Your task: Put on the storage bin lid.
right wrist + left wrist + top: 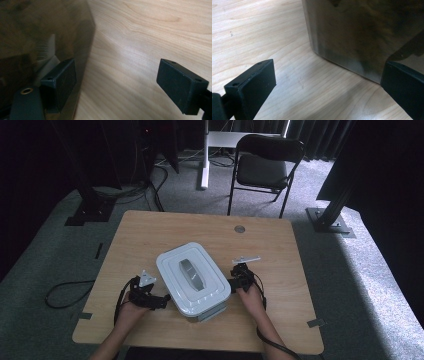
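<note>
The container's (pixel 362 35) lid and top are cut off in both gripper views.

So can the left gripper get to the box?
Probably yes. The left gripper is open and already right beside the box, one jaw against its wall, with bare table between and nothing in the way.

box (pixel 193 278) | white lid on (grey handle) | upright, table centre-front
</note>
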